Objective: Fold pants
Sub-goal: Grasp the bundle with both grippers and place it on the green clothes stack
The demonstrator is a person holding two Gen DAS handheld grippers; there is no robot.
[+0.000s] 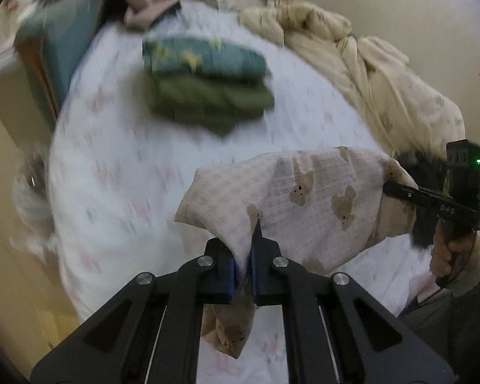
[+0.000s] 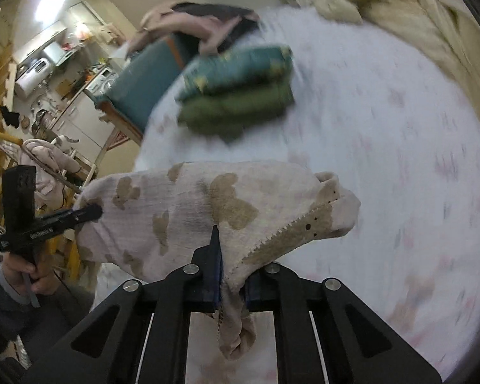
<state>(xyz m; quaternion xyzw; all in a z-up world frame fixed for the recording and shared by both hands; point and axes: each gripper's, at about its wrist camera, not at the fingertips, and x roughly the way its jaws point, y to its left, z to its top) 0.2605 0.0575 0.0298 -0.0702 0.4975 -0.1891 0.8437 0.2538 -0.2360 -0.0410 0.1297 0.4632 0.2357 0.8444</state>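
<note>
The pale, brown-blotched soft cotton pants (image 1: pixel 304 192) are held stretched above the white bedsheet (image 1: pixel 128 176), clamped by the left gripper (image 1: pixel 244 268) and right gripper (image 2: pixel 230 278). Light, floppy stuff, probably best pinched at the edges.

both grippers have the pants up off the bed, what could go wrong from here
1. Each hand-held gripper, left and right, pinches only a small bunch of the pants, so fabric may slip out.
2. The pants sag between the grips, so they may land creased.
3. The folded stack lies just ahead on the bed; a swing forward could knock it over.
</note>
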